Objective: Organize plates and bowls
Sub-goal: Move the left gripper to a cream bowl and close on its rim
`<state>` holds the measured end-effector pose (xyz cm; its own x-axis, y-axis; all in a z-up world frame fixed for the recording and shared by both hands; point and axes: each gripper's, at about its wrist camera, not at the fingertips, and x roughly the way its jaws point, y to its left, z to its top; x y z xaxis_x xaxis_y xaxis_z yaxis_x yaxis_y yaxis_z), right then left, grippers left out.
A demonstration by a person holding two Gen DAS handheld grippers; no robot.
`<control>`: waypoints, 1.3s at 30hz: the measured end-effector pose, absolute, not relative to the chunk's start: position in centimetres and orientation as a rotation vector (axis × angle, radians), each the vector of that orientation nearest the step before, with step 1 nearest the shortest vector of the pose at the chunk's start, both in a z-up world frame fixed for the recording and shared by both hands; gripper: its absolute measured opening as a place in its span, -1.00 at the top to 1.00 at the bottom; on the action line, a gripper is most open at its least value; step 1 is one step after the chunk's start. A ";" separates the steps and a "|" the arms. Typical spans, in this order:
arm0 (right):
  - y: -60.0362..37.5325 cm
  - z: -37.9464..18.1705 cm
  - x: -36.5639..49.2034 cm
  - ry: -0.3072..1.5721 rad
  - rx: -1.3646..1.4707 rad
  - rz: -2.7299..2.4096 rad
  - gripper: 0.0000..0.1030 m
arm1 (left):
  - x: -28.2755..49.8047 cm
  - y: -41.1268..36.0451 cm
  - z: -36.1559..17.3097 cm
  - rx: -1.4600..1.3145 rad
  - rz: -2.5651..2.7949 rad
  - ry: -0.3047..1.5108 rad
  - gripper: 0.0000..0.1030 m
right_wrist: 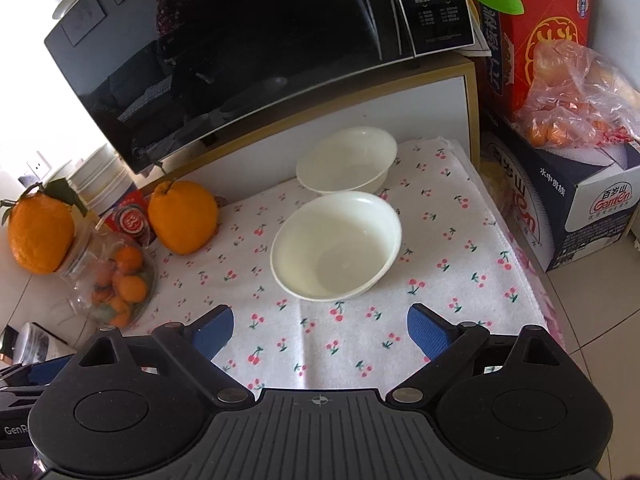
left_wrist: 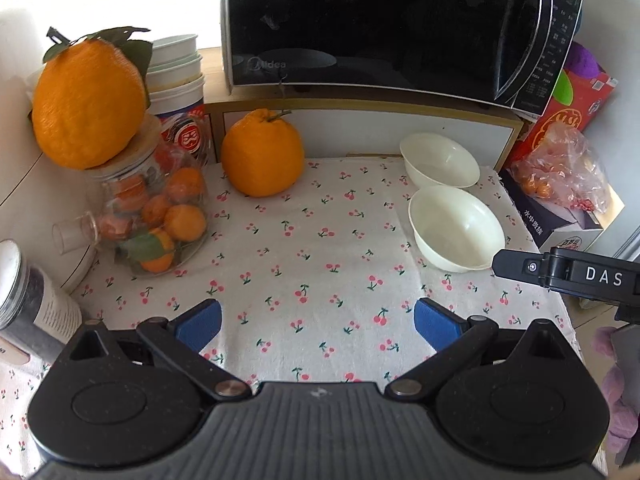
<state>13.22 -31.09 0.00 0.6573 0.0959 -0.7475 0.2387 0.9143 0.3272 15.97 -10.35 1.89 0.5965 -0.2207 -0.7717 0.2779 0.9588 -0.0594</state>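
Both jaws spread wide, holding nothing

The left gripper [left_wrist: 318,320] and right gripper [right_wrist: 320,326] hover over the cherry-print cloth [right_wrist: 360,344] on the table, ribbed blue pads bare. Two smooth, round cream bowls sit apart from them: near bowl [right_wrist: 336,246] just before the far bowl [right_wrist: 347,159], beneath the glossy black microwave [right_wrist: 240,40].

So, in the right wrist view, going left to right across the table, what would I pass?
Orange on the jar → second orange → near bowl → blue box.
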 end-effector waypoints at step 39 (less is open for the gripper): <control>-40.6 -8.4 16.3 0.716 0.950 -0.048 0.44 | 24.5 -18.2 -4.9 -0.104 -0.503 0.907 0.72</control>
<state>16.27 -40.64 -8.42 0.7714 0.2640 -0.5790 0.3396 0.5986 0.7255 24.49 -18.19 -4.91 0.5090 -0.4598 -0.7276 0.3736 0.8796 -0.2945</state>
